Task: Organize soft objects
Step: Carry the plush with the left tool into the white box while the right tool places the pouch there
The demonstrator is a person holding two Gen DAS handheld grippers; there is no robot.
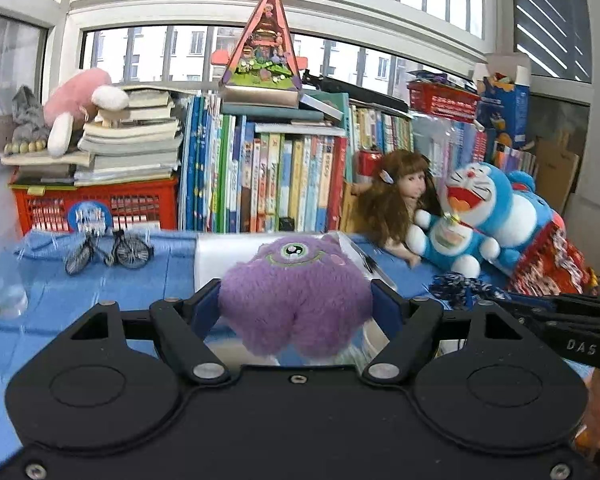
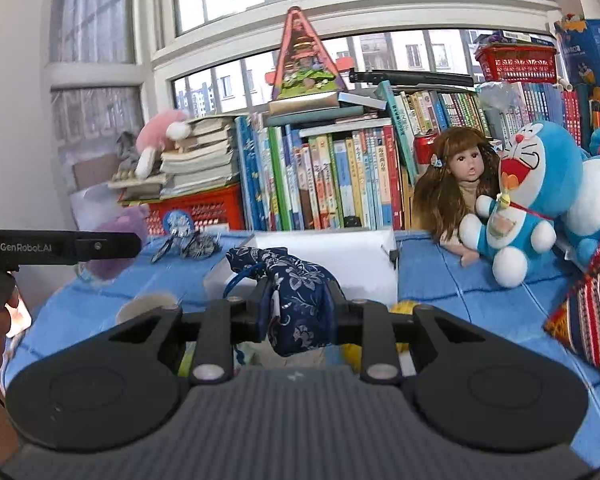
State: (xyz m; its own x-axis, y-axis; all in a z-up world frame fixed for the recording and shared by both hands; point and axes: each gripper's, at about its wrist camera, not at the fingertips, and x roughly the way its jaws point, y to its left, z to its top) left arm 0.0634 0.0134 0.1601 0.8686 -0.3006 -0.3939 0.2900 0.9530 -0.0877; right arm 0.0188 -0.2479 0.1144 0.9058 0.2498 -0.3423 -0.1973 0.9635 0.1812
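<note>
Both grippers are carrying something: your left gripper (image 1: pixel 296 300) is clamping the purple one-eyed plush monster (image 1: pixel 296 296) wide between its pads, and your right gripper (image 2: pixel 300 312) is pinching the dark blue floral drawstring pouch (image 2: pixel 296 296) in a narrow grip. You are holding both above the blue quilted cloth (image 1: pixel 148 276), with neither touching it. What matters next is the white open box (image 2: pixel 340 264), lying straight ahead at twelve o'clock of each load, its long side running across your view from nine to three. Judging by the right wrist view, the pouch is hanging nearer its rim.
</note>
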